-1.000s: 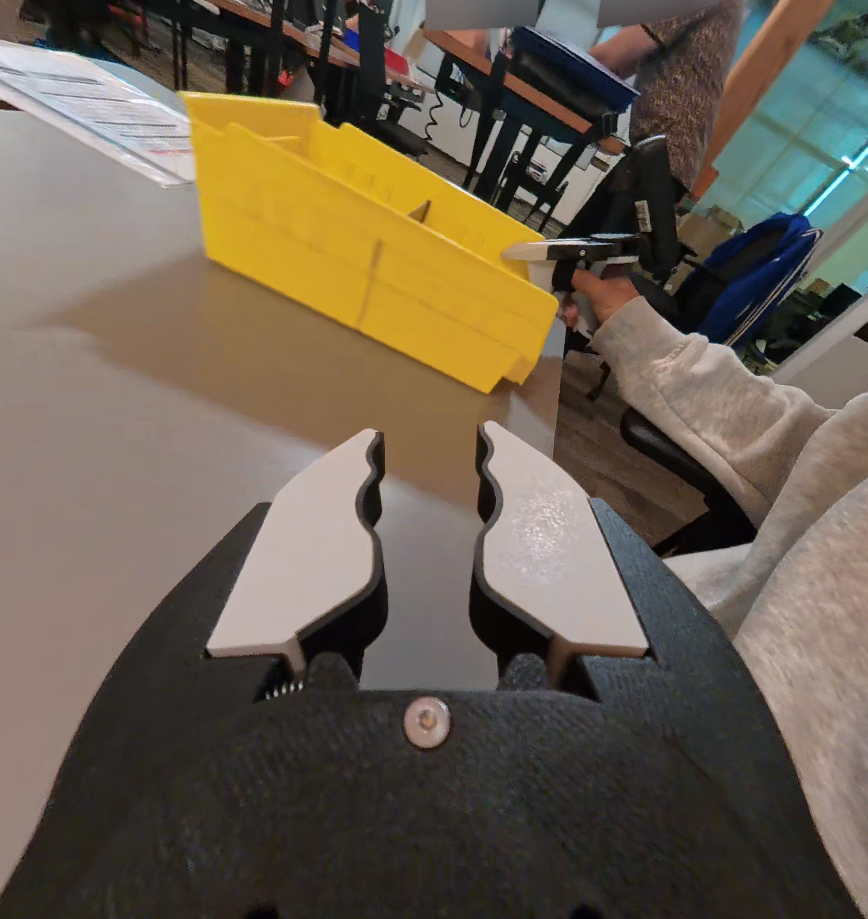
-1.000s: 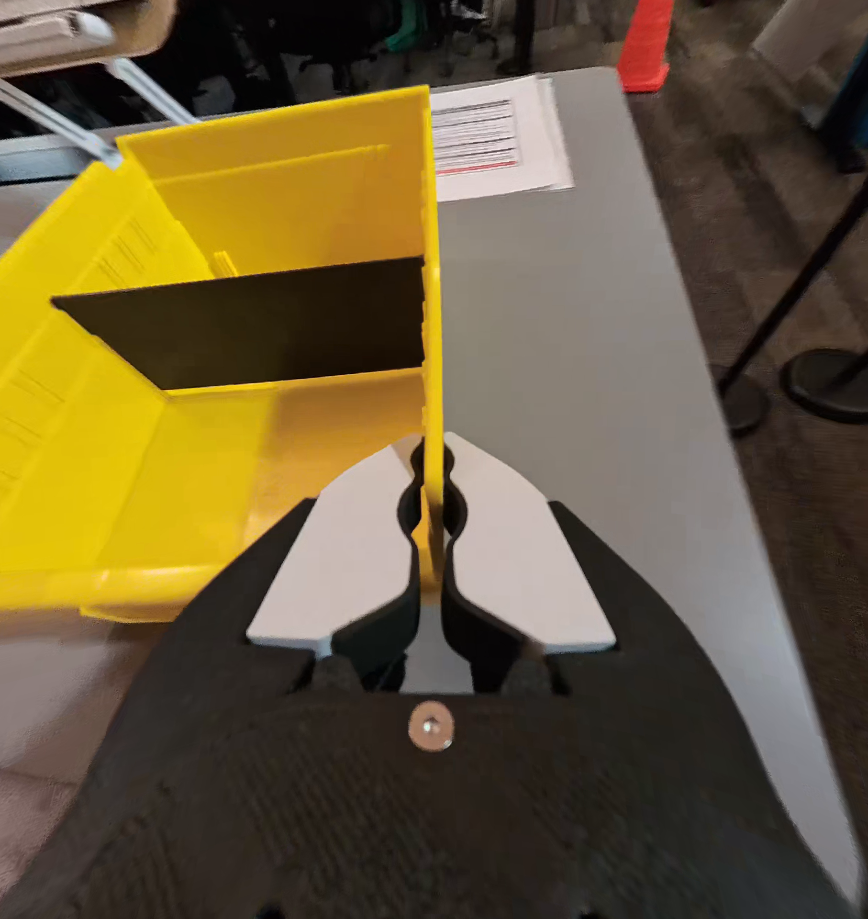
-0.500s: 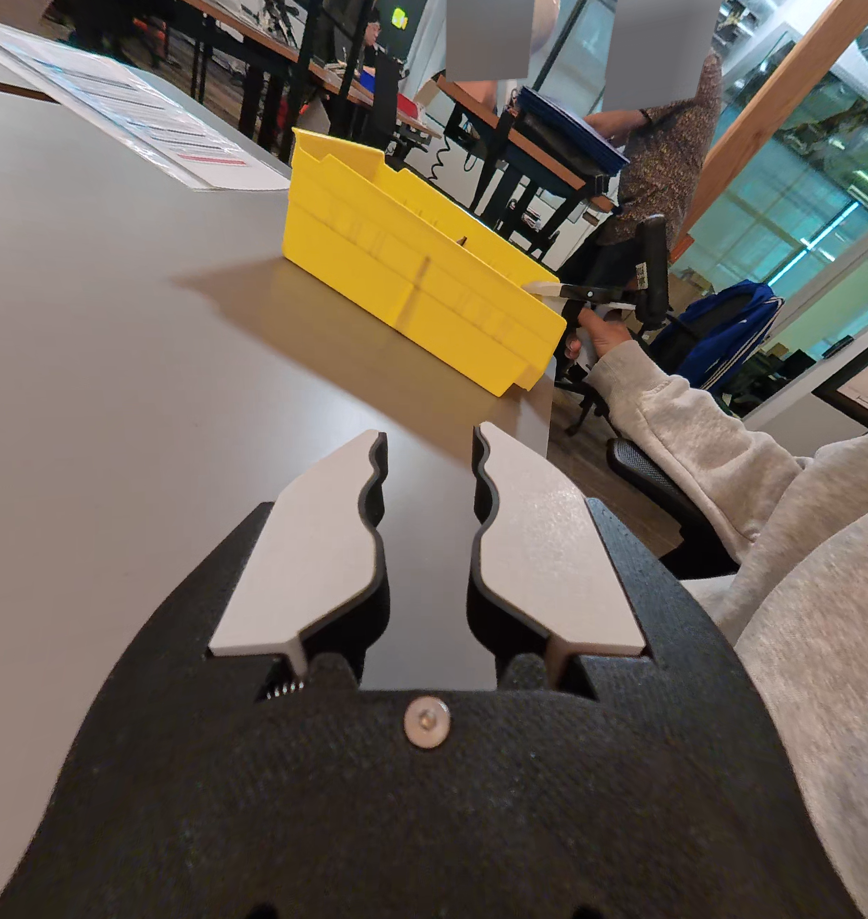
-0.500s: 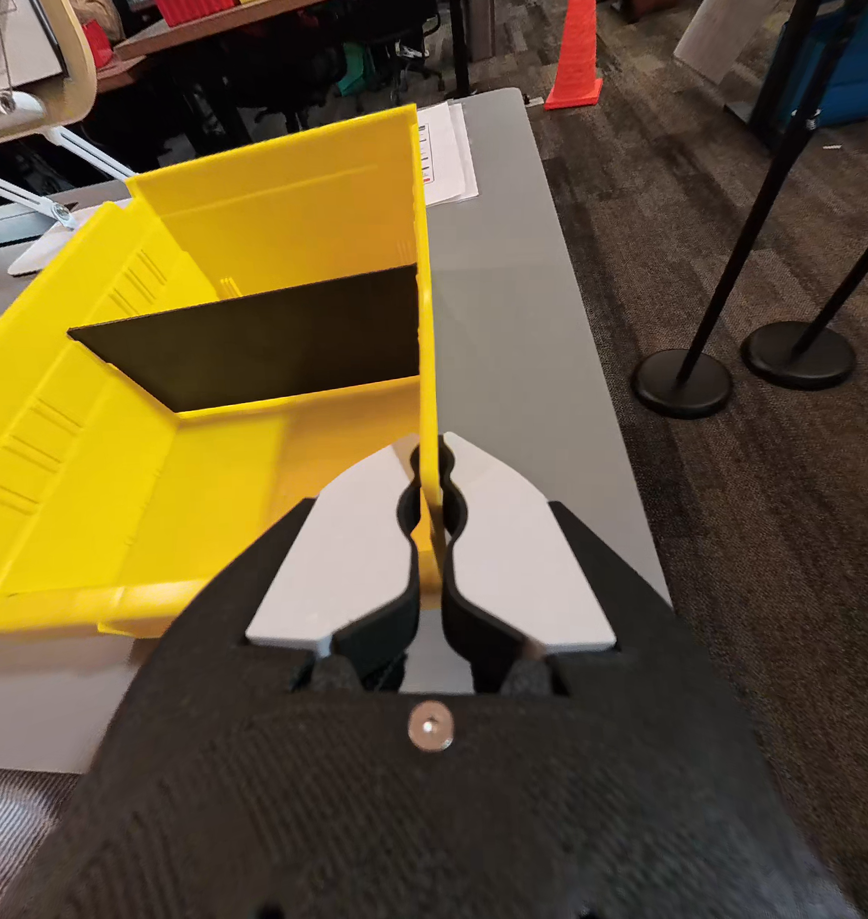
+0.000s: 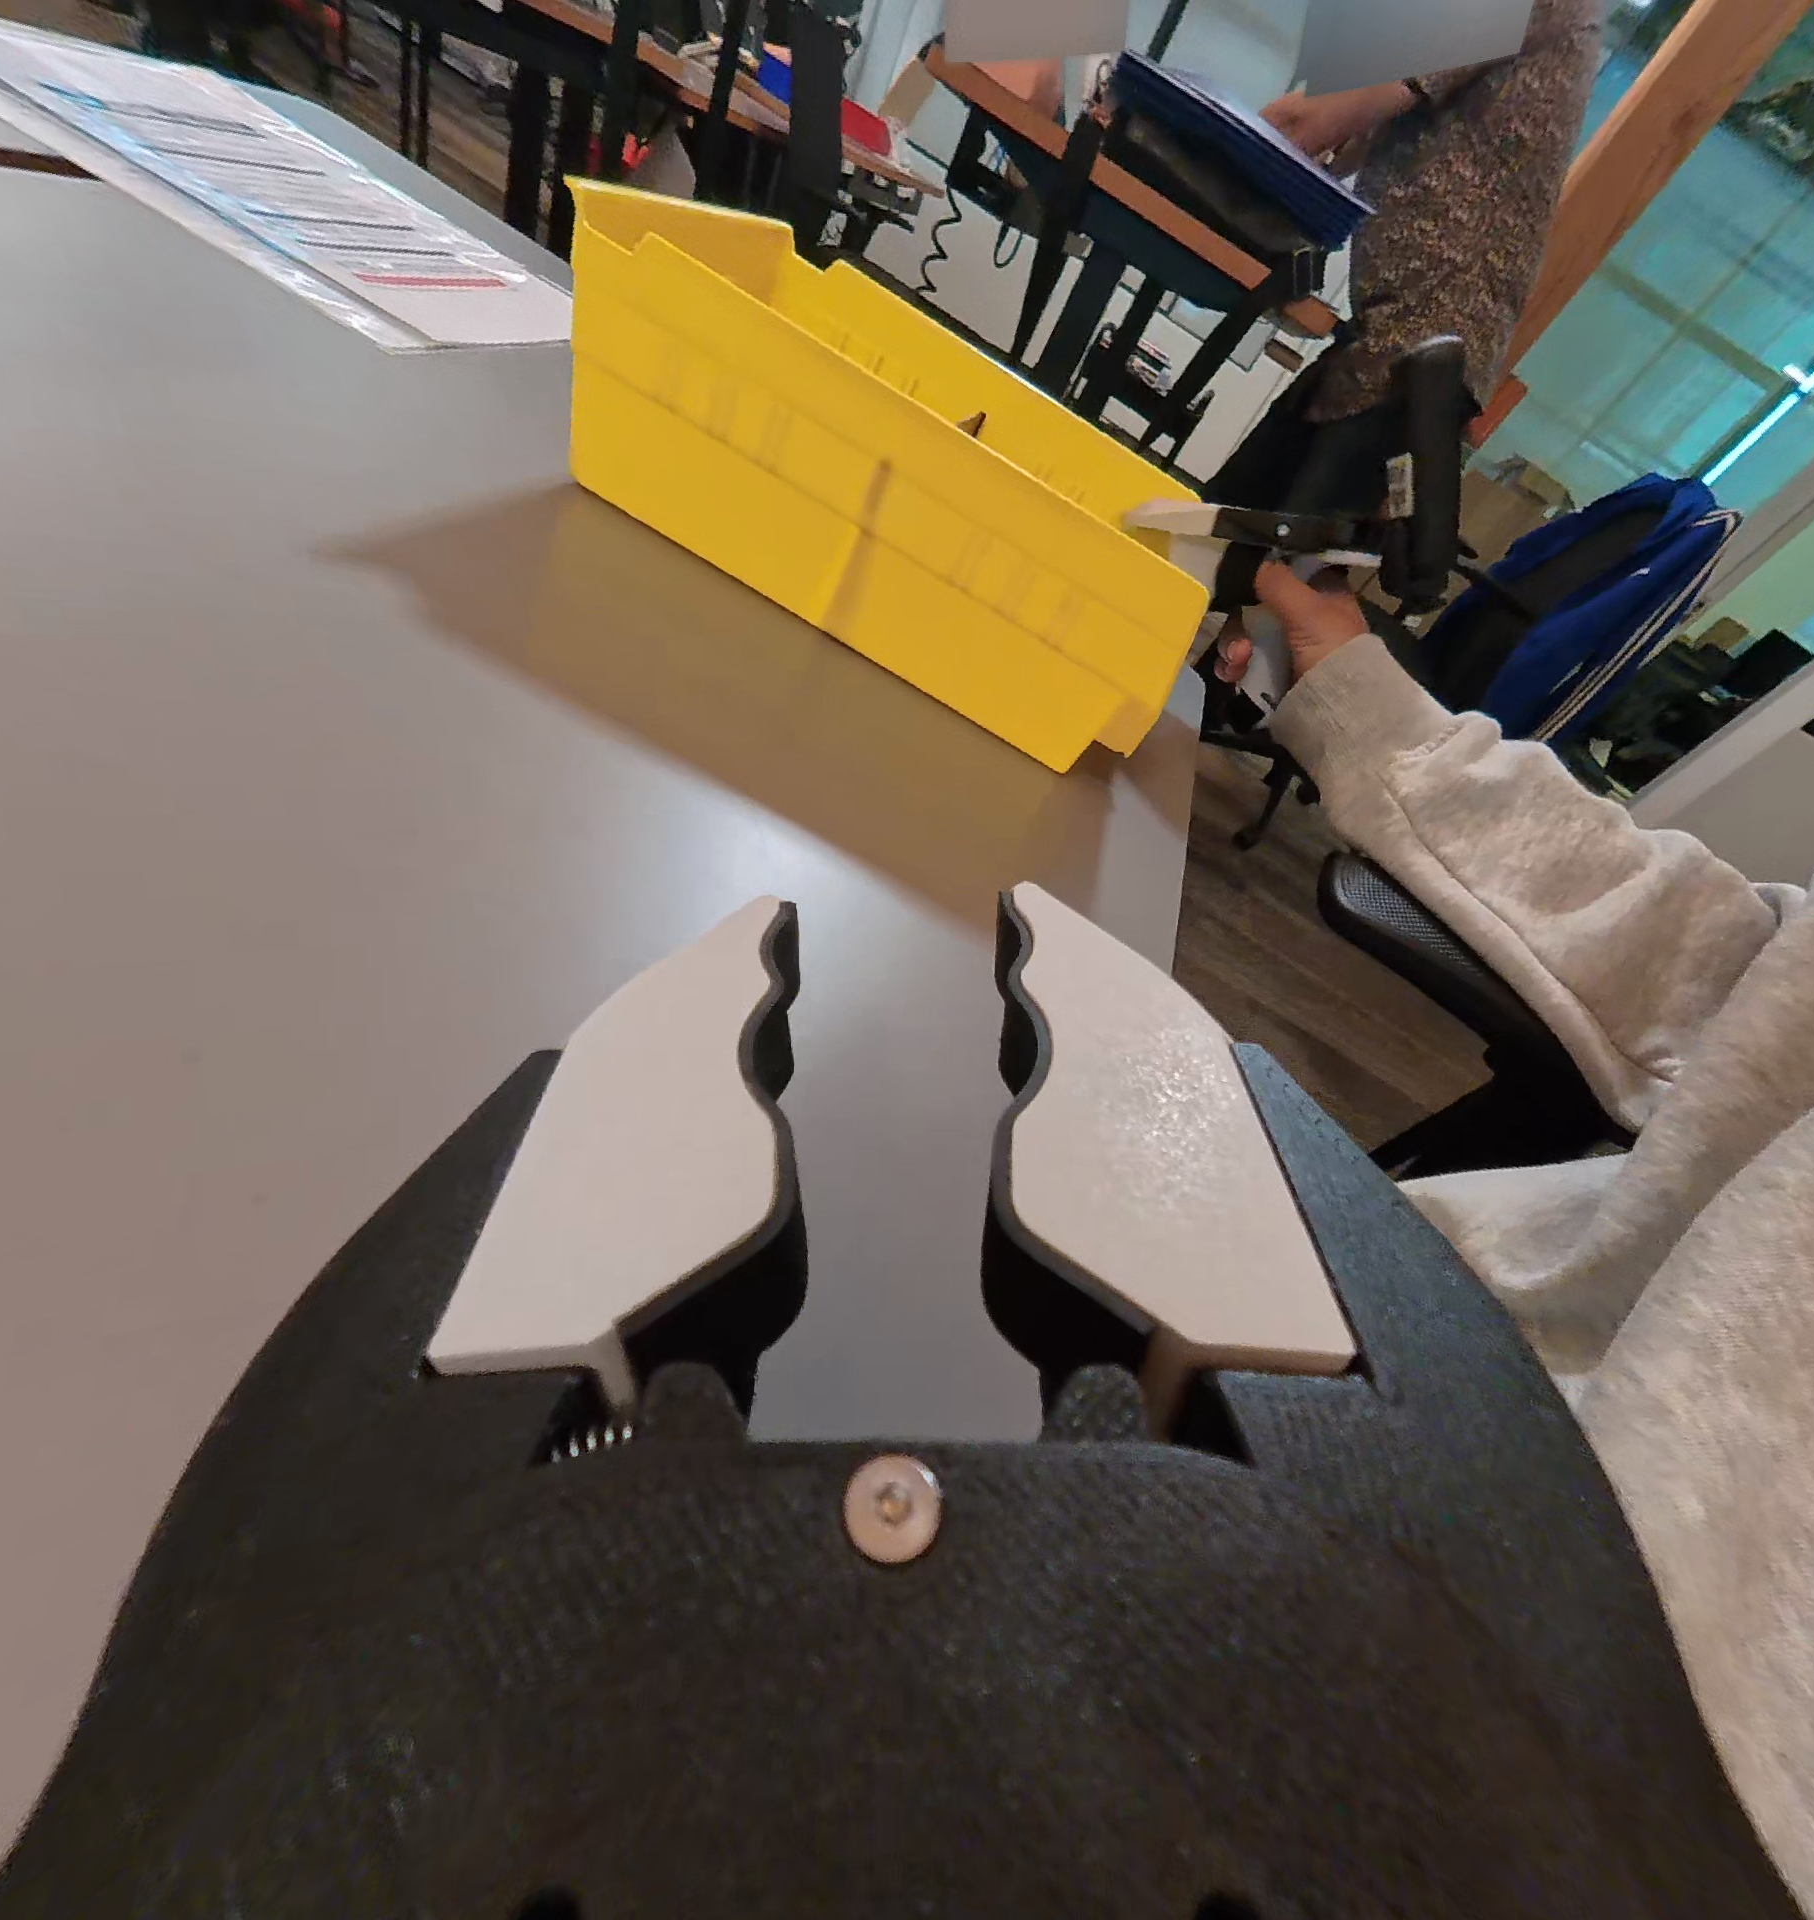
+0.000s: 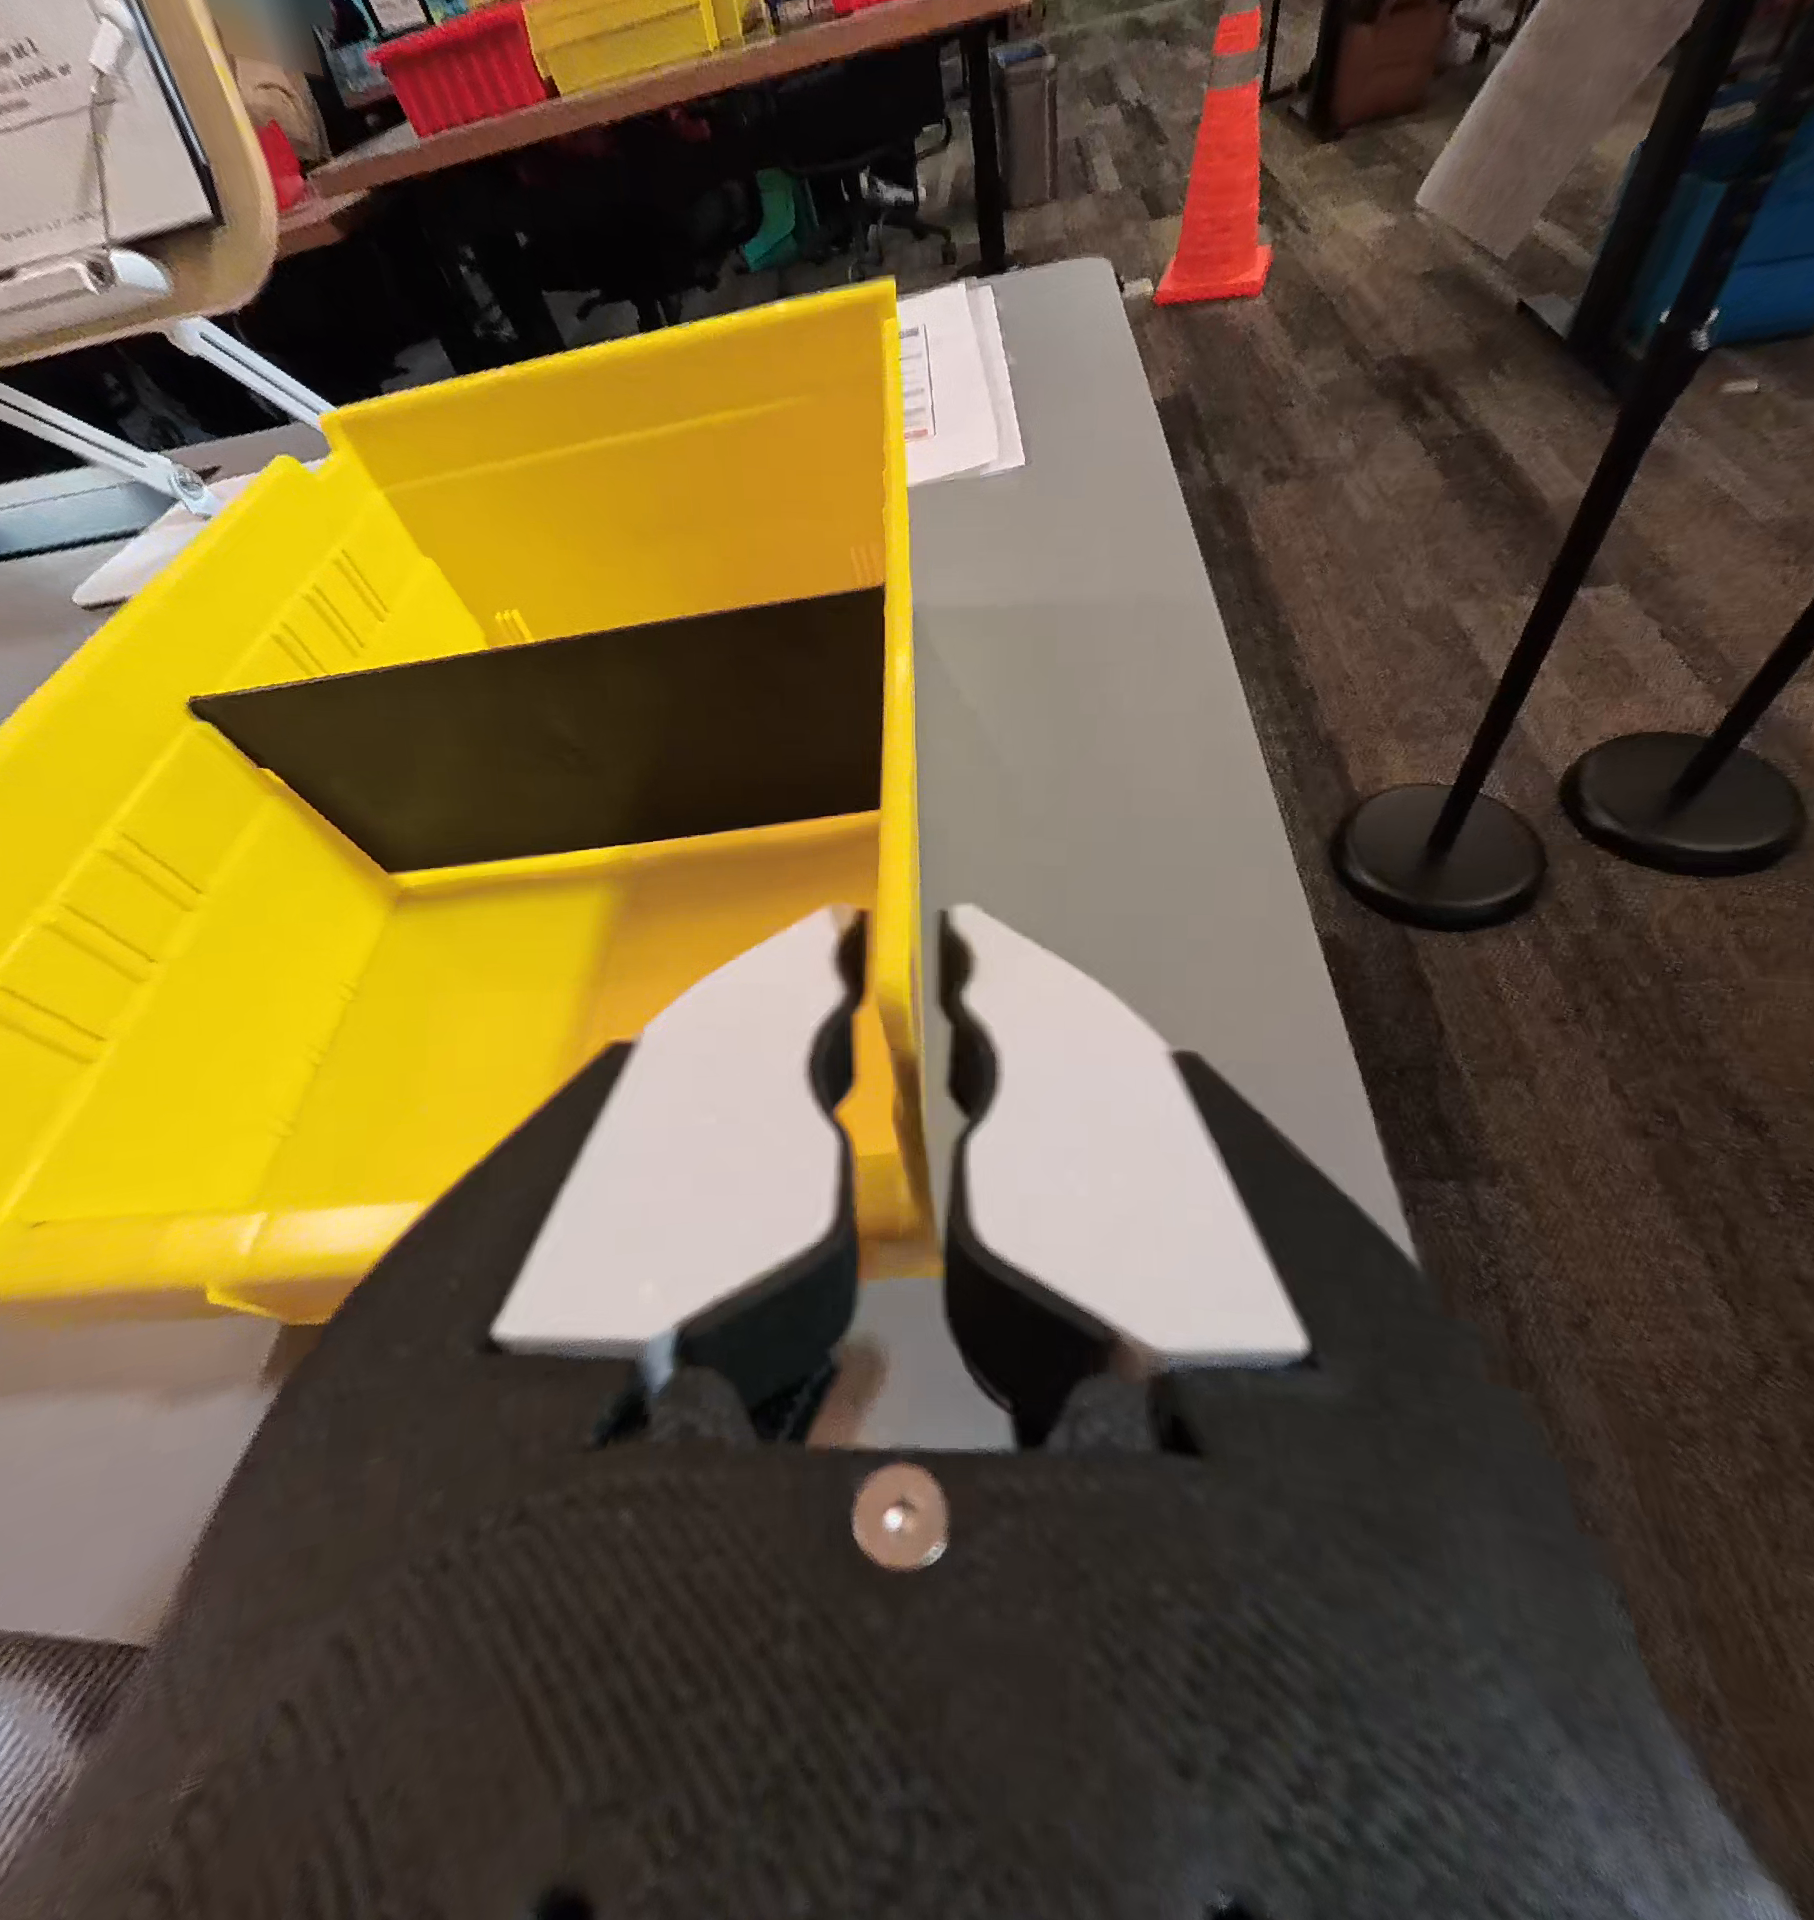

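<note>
A yellow plastic bin (image 5: 830, 499) lies on the grey table (image 5: 259, 831) near its right edge. In the right wrist view the bin (image 6: 259, 987) has a black divider (image 6: 570, 727) across its middle. My right gripper (image 6: 903, 920) straddles the bin's right side wall near the front corner, its jaws slightly parted with a thin gap on each side of the wall. It also shows in the left wrist view (image 5: 1183, 516) at the bin's corner. My left gripper (image 5: 892, 914) is open and empty, low over the bare table, well short of the bin.
A printed sheet (image 5: 290, 218) lies on the table beyond the bin. The table edge runs just right of the bin. On the floor are two black stanchion bases (image 6: 1443, 852) and an orange cone (image 6: 1220, 177). A grey sleeve (image 5: 1505, 831) and a black chair (image 5: 1454, 966) are to the right.
My right gripper's jaws, which were pinched on the bin wall, have parted a little. The bin has slid farther along the table toward the sheet. The left gripper stays open.
</note>
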`<move>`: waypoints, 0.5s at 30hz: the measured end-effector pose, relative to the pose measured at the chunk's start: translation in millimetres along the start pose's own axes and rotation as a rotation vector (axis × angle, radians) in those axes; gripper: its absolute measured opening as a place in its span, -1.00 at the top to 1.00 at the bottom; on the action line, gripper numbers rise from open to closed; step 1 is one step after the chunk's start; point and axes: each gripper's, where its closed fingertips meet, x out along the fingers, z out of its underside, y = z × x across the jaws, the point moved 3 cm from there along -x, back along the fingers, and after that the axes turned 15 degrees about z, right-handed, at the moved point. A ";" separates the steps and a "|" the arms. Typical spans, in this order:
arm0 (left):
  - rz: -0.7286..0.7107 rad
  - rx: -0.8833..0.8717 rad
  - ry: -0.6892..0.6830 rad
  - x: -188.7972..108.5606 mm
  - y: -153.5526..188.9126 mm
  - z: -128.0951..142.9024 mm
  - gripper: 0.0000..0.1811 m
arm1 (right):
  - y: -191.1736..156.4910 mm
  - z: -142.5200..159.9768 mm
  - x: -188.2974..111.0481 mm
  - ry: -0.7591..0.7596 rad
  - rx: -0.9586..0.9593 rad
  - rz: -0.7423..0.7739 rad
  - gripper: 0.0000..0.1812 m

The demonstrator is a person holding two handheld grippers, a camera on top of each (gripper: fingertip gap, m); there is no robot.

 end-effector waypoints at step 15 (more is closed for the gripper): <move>-0.770 0.110 0.211 -165.5 5.6 -48.8 0.38 | -292.0 -26.4 -97.7 0.350 -0.174 -0.695 0.59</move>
